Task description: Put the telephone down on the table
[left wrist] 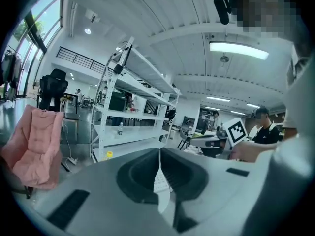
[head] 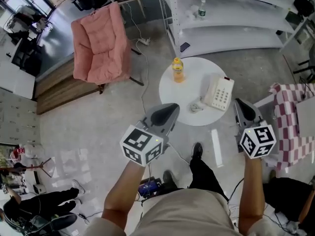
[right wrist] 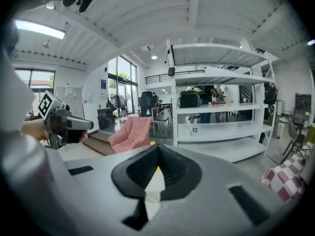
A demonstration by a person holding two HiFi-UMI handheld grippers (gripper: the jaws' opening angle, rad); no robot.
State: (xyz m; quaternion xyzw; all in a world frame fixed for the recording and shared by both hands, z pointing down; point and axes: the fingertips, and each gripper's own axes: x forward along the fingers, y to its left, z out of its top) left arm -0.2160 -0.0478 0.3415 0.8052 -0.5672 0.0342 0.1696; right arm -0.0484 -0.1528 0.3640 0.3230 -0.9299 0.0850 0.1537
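Observation:
The white telephone (head: 219, 92) lies on the small round white table (head: 197, 75), handset on its cradle, with its coiled cord (head: 197, 105) bunched at its left. Both grippers hang well above the table's near side, apart from the phone. My left gripper (head: 173, 107) is shut with nothing between its jaws; in the left gripper view (left wrist: 159, 154) the jaws meet along one line. My right gripper (head: 238, 102) is shut and empty as well, jaws touching in the right gripper view (right wrist: 157, 149). A strip of keypad (left wrist: 160, 181) shows below the left jaws.
An orange drink bottle (head: 177, 70) stands on the table's far left. A pink padded chair (head: 101, 43) sits at the left, white metal shelving (head: 231, 18) behind the table, a checked cloth (head: 290, 127) at the right. My legs and cables are below.

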